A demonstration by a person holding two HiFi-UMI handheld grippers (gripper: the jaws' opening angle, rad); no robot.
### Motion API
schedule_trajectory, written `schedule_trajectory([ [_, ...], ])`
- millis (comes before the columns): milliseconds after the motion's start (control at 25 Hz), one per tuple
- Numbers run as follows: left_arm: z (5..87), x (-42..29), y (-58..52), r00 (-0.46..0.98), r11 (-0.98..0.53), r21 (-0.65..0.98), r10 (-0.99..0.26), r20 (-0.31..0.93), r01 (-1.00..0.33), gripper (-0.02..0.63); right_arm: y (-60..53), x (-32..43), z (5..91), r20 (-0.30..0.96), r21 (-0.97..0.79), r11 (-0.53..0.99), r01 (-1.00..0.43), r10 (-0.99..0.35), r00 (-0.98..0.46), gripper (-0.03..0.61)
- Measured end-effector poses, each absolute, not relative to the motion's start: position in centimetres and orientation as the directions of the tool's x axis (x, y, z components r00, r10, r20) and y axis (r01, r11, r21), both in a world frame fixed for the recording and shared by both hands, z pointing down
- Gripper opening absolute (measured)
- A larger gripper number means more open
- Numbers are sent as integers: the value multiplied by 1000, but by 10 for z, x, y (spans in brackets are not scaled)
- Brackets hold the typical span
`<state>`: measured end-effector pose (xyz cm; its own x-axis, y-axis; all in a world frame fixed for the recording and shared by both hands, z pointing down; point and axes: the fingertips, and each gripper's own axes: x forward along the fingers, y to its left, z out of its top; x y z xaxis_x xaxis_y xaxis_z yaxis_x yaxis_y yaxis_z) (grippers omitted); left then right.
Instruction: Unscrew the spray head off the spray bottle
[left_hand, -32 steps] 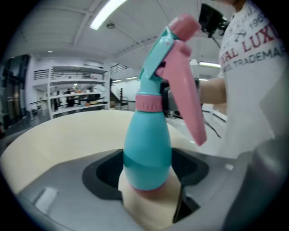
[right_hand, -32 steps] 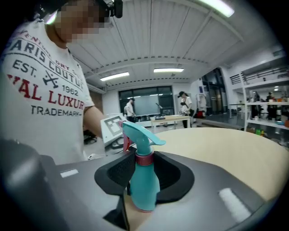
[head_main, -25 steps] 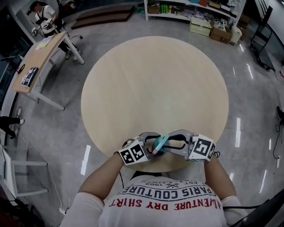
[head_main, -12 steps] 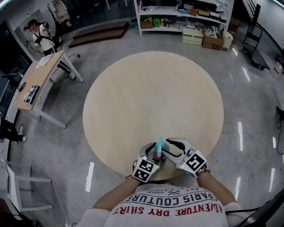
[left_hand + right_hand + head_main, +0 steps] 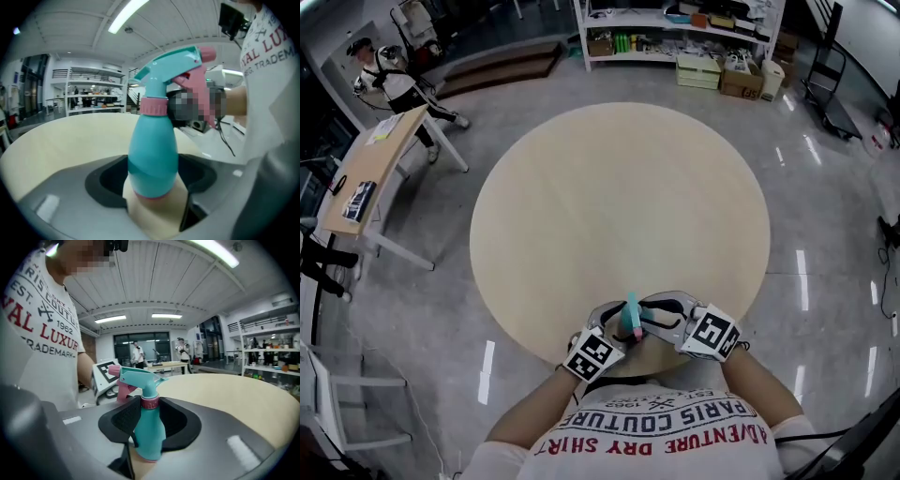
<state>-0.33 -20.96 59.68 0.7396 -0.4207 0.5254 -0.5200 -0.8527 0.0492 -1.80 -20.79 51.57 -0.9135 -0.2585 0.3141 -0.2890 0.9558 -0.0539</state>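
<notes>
Bottle: a teal bottle point(image 5: 631, 317) is seen at the lower centre of the head view, over the near edge of the round surface point(image 5: 619, 206). It is held roughly upright between the two hand-held grippers.
Base: a pink rim is shown at the bottom of the bottle. Whether it rests on the surface cannot be told.
Spray head: the teal spray head point(image 5: 171, 65), fitted with a pink trigger, is seated on the neck and joined to it by a pink collar point(image 5: 153, 106).
Left hand-held gripper point(image 5: 154, 180): its jaws are set wide and are pressed on the broad lower body of the bottle, one dark pad at each side.
Right hand-held gripper point(image 5: 151, 420): its jaws have just been closing with the bottle between them. The narrow upper part, at the collar, is pinched between the pads, and the spray head is left standing above them.
Surroundings: shelves point(image 5: 675, 28) are seen along the top of the head view, and a printed shirt point(image 5: 666, 431) fills the bottom edge.
</notes>
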Motion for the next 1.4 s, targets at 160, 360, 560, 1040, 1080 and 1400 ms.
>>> schedule_trajectory([
  [160, 598, -15, -195, 796, -957, 8, -236, 557, -289, 331, -193, -28, 516, 379, -33, 996, -80, -61, -923, 118],
  [360, 595, -14, -192, 823, -974, 55, -154, 547, -219, 331, -194, -33, 511, 356, -77, 996, -44, -13, -934, 120],
  [560, 595, -18, -200, 823, -947, 73, -232, 518, -313, 331, -206, -30, 511, 345, -76, 988, -137, -103, -933, 136],
  [1040, 597, -21, -234, 573, -665, 36, -612, 546, -746, 331, -218, 0, 492, 179, -187, 870, -457, -427, -886, 268],
  [1080, 595, -18, -233, 559, -654, 26, -623, 547, -756, 331, -221, -4, 495, 185, -176, 859, -480, -451, -873, 261],
  [1400, 595, -10, -228, 504, -591, 13, -676, 538, -807, 331, -229, -30, 510, 260, -42, 859, -510, -484, -836, 144],
])
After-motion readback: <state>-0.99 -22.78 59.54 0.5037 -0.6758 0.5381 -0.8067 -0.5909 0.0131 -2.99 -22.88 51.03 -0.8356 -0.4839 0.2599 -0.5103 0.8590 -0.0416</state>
